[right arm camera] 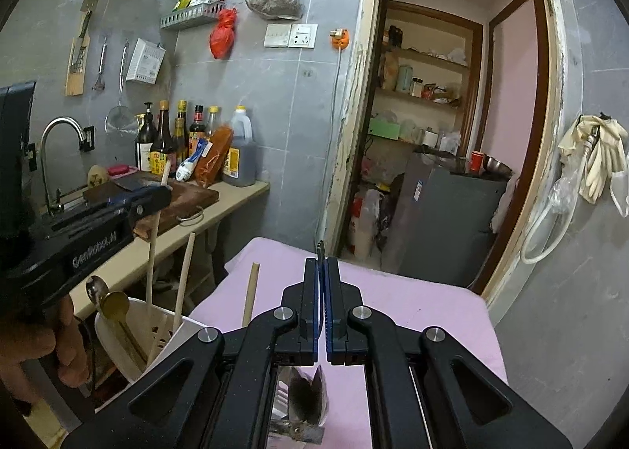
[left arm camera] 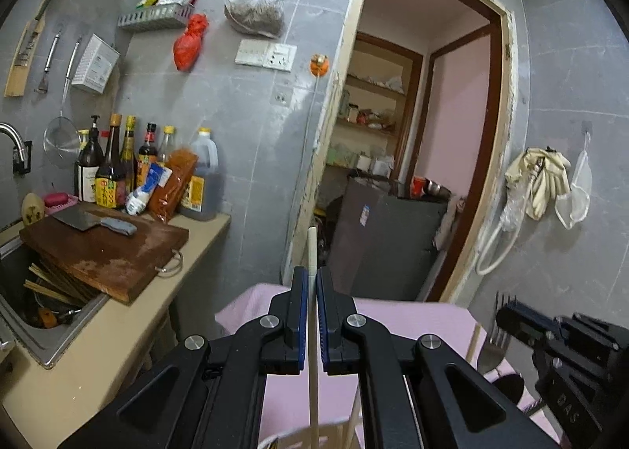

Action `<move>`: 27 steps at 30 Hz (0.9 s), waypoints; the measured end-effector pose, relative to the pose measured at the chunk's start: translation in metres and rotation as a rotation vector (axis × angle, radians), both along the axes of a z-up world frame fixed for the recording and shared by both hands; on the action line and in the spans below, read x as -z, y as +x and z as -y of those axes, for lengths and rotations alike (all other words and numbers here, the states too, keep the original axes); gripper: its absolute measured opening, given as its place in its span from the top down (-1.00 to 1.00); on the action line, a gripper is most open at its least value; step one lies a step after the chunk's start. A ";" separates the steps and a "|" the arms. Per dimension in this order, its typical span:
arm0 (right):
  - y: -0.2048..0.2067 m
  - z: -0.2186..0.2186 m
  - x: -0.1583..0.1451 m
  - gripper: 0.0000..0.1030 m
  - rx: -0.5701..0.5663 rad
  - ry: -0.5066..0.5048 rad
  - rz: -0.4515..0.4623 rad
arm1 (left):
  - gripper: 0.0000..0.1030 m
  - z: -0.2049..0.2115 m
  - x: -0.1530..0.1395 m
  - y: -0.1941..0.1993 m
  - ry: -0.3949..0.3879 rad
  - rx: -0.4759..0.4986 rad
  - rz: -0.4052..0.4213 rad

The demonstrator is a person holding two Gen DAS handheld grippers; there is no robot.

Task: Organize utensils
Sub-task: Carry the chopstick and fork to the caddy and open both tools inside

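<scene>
While clamped, slim pale chopstick [left arm camera: 312, 252].

The left gripper [right arm camera: 118, 209] carries the white lettering "GenRobot.ai" along its black body. The right gripper [left arm camera: 507, 317] shows the embossed letters "DAS". Bottle labels [left arm camera: 108, 189] are illegible.

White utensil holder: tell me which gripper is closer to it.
Left. The left gripper hangs just above the holder, clamping a chopstick that dips into it. The right gripper is off to its side over the pink cloth, gripping a fork.
</scene>
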State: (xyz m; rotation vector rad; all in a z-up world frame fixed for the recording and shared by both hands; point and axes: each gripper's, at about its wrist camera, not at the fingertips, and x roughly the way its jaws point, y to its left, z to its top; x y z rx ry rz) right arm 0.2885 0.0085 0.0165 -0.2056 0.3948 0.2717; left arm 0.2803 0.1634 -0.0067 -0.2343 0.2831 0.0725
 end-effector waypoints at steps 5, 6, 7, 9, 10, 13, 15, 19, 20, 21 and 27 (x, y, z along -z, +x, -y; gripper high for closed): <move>-0.002 0.002 0.002 0.93 0.000 0.034 -0.019 | 0.90 0.000 0.003 -0.010 -0.010 0.036 -0.035; -0.002 0.003 0.004 0.93 -0.001 0.047 -0.030 | 0.90 0.000 0.004 -0.011 -0.010 0.039 -0.040; -0.001 0.003 0.005 0.93 -0.004 0.055 -0.040 | 0.90 0.000 0.004 -0.013 -0.009 0.043 -0.046; -0.002 0.004 0.007 0.93 -0.006 0.066 -0.046 | 0.90 0.000 0.004 -0.016 -0.004 0.047 -0.050; -0.003 0.003 0.009 0.93 -0.008 0.069 -0.050 | 0.90 0.000 0.003 -0.017 -0.004 0.052 -0.053; -0.005 0.002 0.011 0.92 -0.016 0.078 -0.058 | 0.90 0.001 0.001 -0.020 -0.001 0.072 -0.069; -0.007 0.002 0.012 0.81 -0.016 0.084 -0.061 | 0.89 0.001 0.001 -0.022 -0.003 0.083 -0.082; -0.012 0.007 0.011 0.48 -0.006 0.115 -0.060 | 0.75 0.002 0.002 -0.023 -0.019 0.108 -0.118; -0.012 0.008 0.011 0.48 -0.001 0.121 -0.061 | 0.70 0.002 0.002 -0.024 -0.025 0.117 -0.124; -0.013 0.010 0.010 0.48 0.001 0.126 -0.063 | 0.67 0.002 0.003 -0.024 -0.028 0.120 -0.129; -0.020 0.023 0.005 0.47 0.037 0.162 -0.060 | 0.32 0.004 -0.001 -0.031 -0.045 0.136 -0.140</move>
